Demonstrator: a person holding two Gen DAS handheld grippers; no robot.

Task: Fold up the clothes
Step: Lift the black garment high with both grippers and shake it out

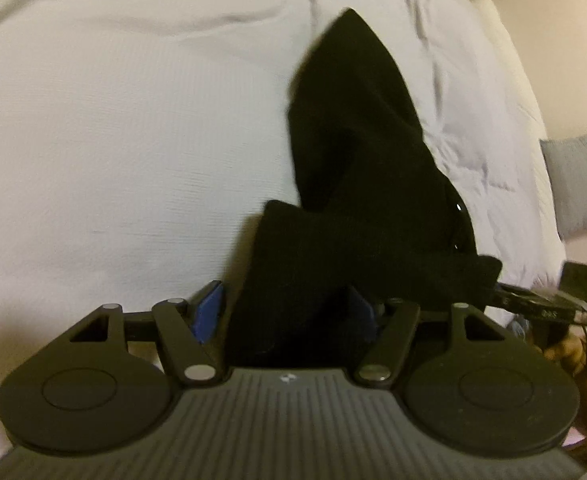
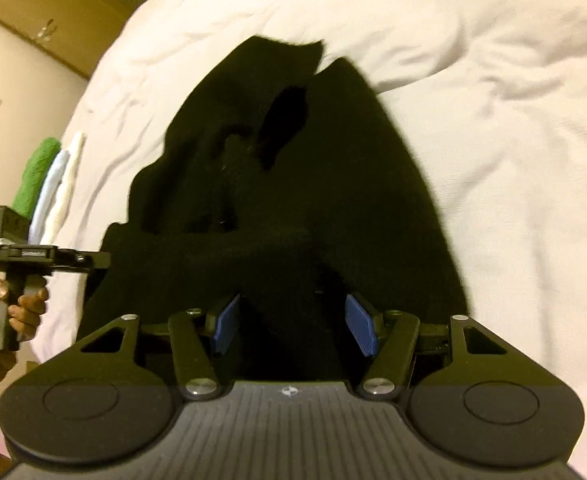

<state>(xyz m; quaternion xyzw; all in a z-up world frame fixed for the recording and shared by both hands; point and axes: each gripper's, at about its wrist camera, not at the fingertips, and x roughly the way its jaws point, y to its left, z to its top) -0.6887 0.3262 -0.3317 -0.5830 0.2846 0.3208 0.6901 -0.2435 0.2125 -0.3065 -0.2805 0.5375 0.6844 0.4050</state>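
- We've got a black garment (image 1: 357,184) lying on the white bed sheet (image 1: 113,140), and both of our grippers are into its near edge.
- Left gripper (image 1: 285,316): its blue pads (image 1: 207,312) sit wide apart with a thick bunch of black cloth running between them. The right-hand pad is mostly buried in fabric, so we honestly can't tell whether the claw is pinching the cloth or just standing spread around it.
- Right gripper (image 2: 293,324): same deal. Both blue pads (image 2: 359,328) show clearly, spread, with the cloth rising up between them in a ridge. The fabric doesn't visibly touch either pad face, so we can't call it a grip.
- In the right wrist view the garment (image 2: 293,184) fans out from the claw into a rough triangle toward the far side of the bed sheet (image 2: 513,160), with a rumpled, folded-over patch on its left half.
- In the left wrist view the cloth tapers to a point far up the bed, and a folded band of it stretches to the right, toward the other gripper (image 1: 549,304), which sits just beside the cloth's end.
- From the right wrist view, the left gripper (image 2: 93,260) is at the garment's left edge, with the person's hand (image 2: 25,304) wrapped around its handle.
- A stack of folded clothes (image 2: 49,188), green, pale blue and white, sits at the left edge of the bed.
- A grey pillow (image 1: 577,184) shows off the bed's right side.
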